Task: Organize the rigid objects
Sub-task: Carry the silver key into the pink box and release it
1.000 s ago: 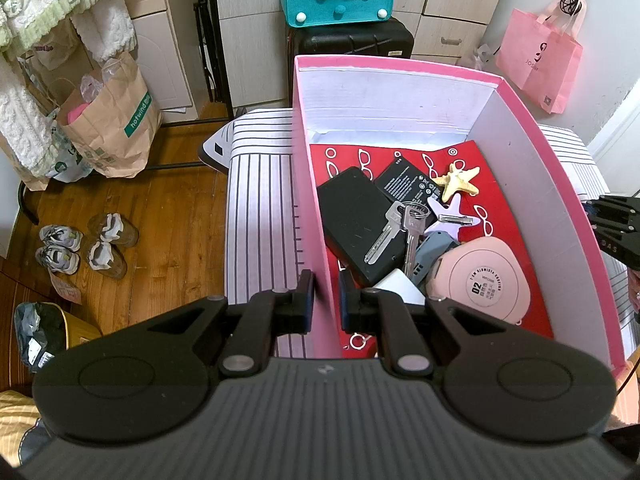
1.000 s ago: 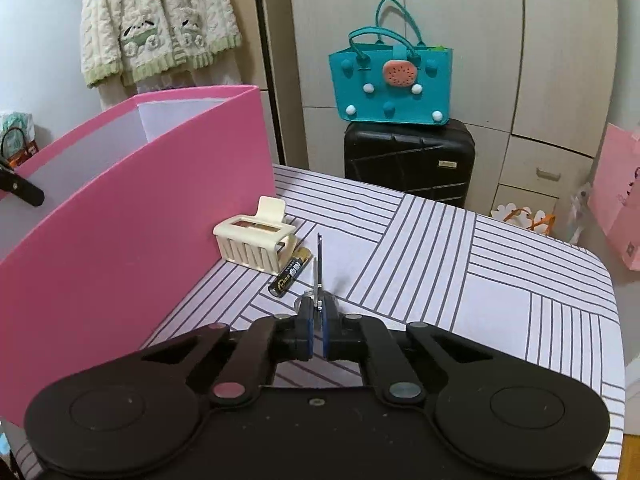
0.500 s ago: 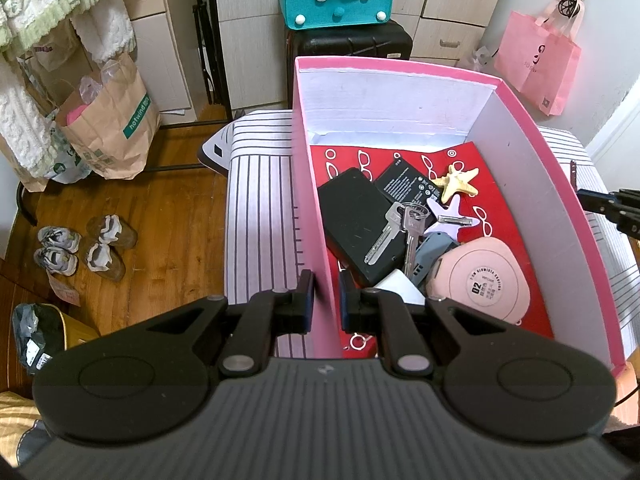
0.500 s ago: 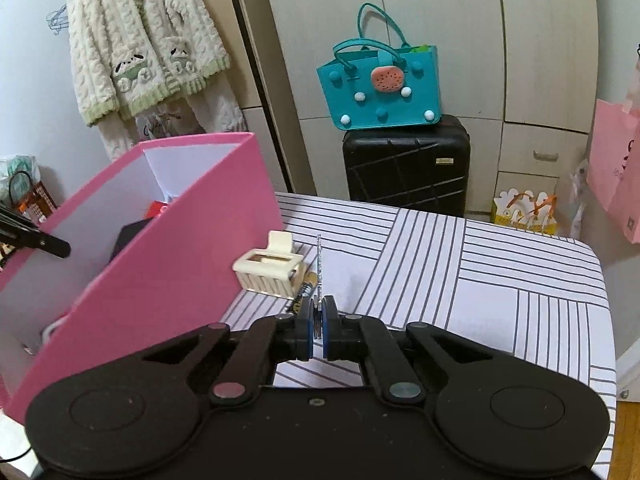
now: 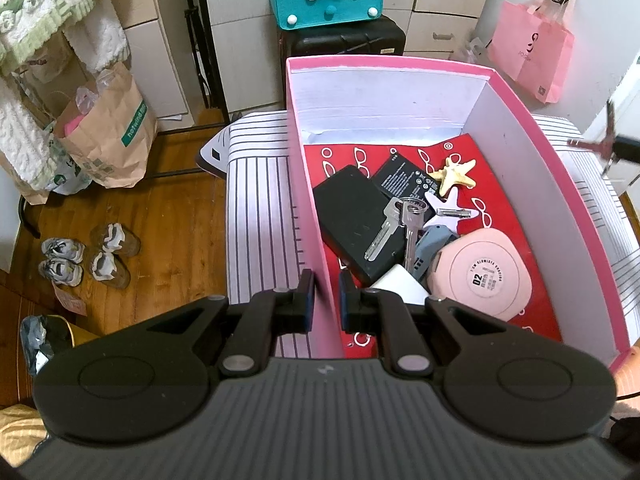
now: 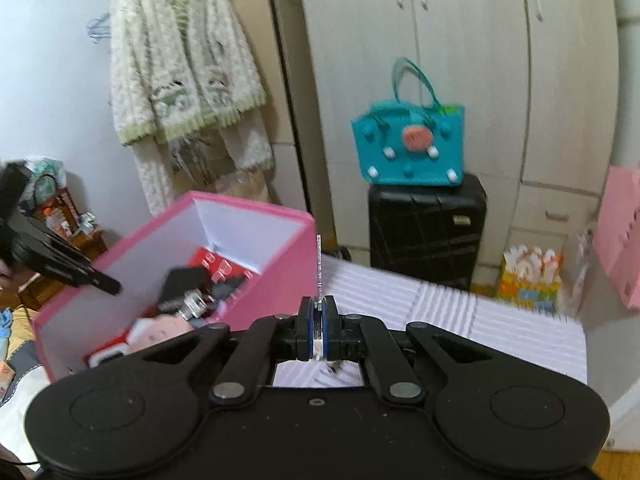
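Note:
My left gripper (image 5: 323, 280) is shut on the left wall of the pink box (image 5: 310, 200) and holds it on the striped table (image 5: 260, 200). Inside lie a black power bank (image 5: 352, 216), keys (image 5: 396, 224), a cream starfish (image 5: 454, 176), a pink round case (image 5: 482, 278) and a flat black battery (image 5: 404, 178). My right gripper (image 6: 319, 308) is shut on a thin metal piece (image 6: 319, 264), seemingly a key, which stands upright and edge-on. It hangs above the table, right of the box (image 6: 272, 280). The left wrist view shows that piece (image 5: 609, 136) beyond the box's right wall.
A teal bag (image 6: 408, 152) sits on a black suitcase (image 6: 428, 232) against the wardrobe behind the table. A pink shopping bag (image 5: 532, 52) hangs at the right. On the wooden floor to the left are shoes (image 5: 88, 256) and a paper bag (image 5: 108, 132).
My right gripper has risen with the metal piece, above the box rim; the hair clip and battery on the table have dropped out of its view. The left gripper has stayed put.

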